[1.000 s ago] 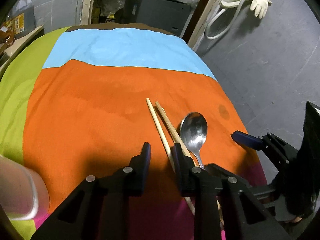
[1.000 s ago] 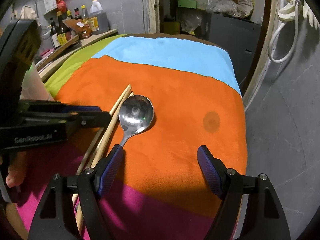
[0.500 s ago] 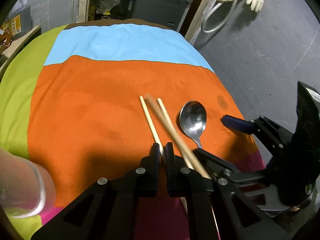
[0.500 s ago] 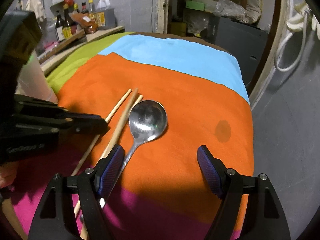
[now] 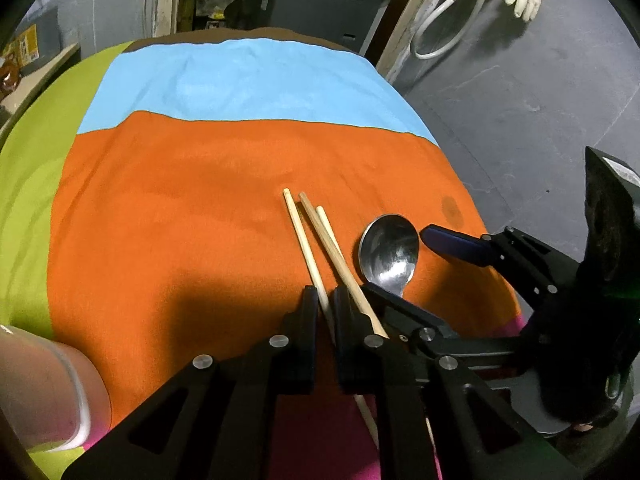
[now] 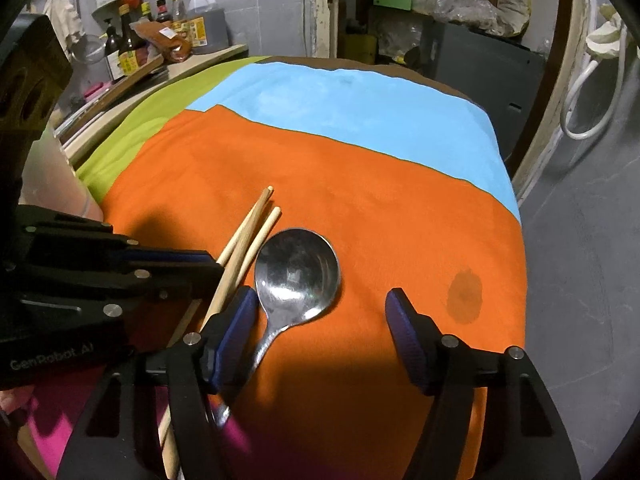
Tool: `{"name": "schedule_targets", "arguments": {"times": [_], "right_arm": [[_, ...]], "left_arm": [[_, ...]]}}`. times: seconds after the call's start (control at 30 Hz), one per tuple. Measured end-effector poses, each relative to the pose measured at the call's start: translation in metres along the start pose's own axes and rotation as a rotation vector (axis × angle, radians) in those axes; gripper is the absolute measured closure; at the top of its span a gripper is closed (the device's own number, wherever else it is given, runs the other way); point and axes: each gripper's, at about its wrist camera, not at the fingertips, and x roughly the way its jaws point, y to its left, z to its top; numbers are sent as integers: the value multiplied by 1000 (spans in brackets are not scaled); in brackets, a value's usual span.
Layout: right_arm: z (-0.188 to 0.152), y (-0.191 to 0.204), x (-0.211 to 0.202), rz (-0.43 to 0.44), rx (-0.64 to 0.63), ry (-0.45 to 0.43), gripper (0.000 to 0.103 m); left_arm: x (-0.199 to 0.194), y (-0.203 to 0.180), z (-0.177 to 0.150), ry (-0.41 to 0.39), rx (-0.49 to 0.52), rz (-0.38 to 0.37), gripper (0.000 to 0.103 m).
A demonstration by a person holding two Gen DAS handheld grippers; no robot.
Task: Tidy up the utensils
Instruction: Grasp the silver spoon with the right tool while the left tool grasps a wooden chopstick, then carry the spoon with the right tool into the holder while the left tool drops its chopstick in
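Just beside spoon (image 6: 296, 276): chopsticks (image 5: 316, 240), bare orange cloth (image 5: 180, 208) beyond.

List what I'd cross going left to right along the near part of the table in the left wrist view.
Clear cup → left gripper, shut on one chopstick → spoon → right gripper's blue finger.

Readable text, one item: "GenRobot.AI", pale lettering along the black side of the left gripper (image 6: 168, 268), seen low at the left edge of the right wrist view.

Bottles (image 6: 128, 46) on the back shelf (image 6: 192, 66): yellow labels, print too small to read.

Yellow sticker (image 5: 28, 44) at the far left of the left wrist view: illegible.
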Motion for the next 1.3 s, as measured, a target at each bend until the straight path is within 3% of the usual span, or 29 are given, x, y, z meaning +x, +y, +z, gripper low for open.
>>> {"name": "schedule_targets", "arguments": {"times": [0.1,0.37,0.77,0.87,1.0,1.2,1.3], "right_arm": [[1,2,1,-2,-10,0,39],[0,9,-3,19,-46,-19,64],[2,9,-1,30,-36,-16,64],[1,10,-2,17,-38,-23,67],[-3,14,-17,-15,-56,-99,68],[-23,27,-72,-93,-91,-360,68],[-29,35,-99,-115,-80,-492,68]], "left_arm": [[-5,3,-5,-11,-10,-1,98],[-15,9,-17,-16,-2,2,99],[-10,-1,-11,22,87,26,97],[-13,-2,-17,-1,76,37,100],[-34,-8,-42,-123,106,46,101],[-90,-22,-81,-428,160,113,101],[-112,-28,-91,-541,163,115,101]]}}
